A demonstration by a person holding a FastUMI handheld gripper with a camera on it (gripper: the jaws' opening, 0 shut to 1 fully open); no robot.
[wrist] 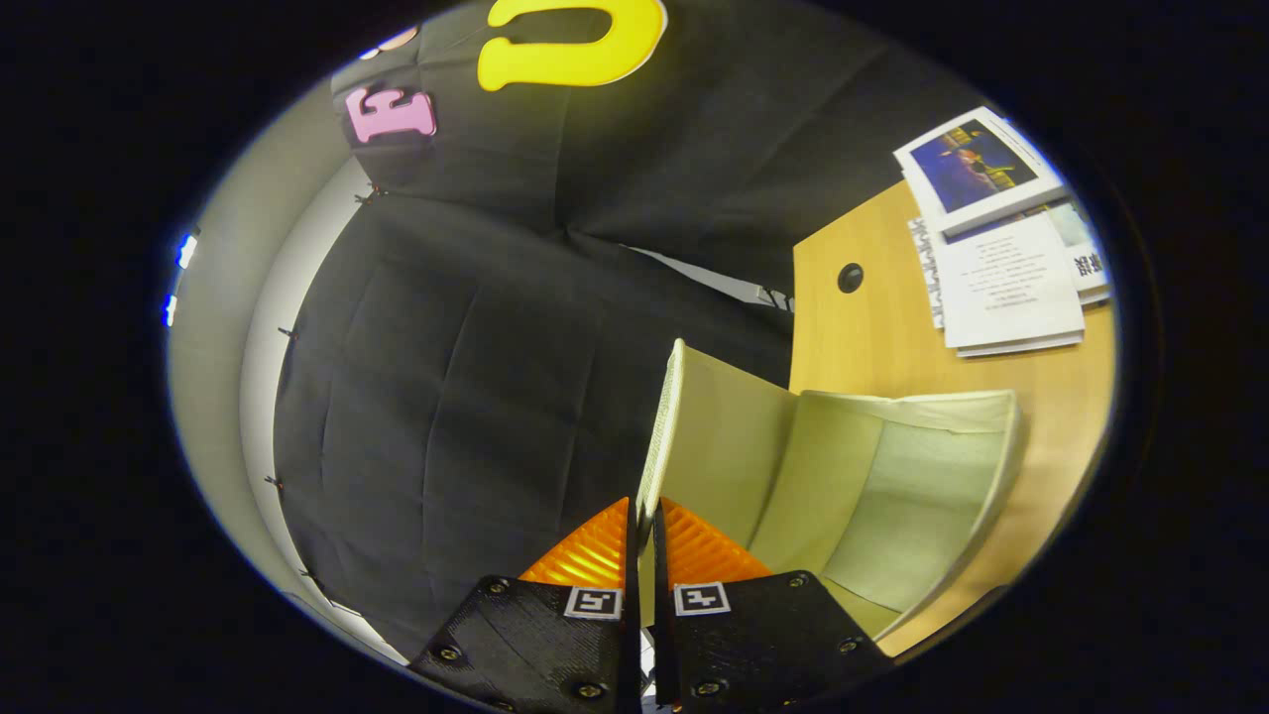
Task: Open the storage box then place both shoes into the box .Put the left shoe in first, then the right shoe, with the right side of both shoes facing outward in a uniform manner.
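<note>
My gripper [644,526] is shut on the lid [662,436] of the storage box, both fingers pinching its thin edge. The lid stands raised, edge-on to me, running straight ahead from between the fingers. The pale cream fabric storage box [977,476] lies open just to the right of the fingers, on the wooden table. Its inside is bare, with light walls and a greyish bottom.
The wooden table [872,337] carries a stack of booklets and papers [1001,258] beyond the box, and a round dark cable hole [850,277]. Black cloth hangs left of the lid and behind the table, with a pale wall further left.
</note>
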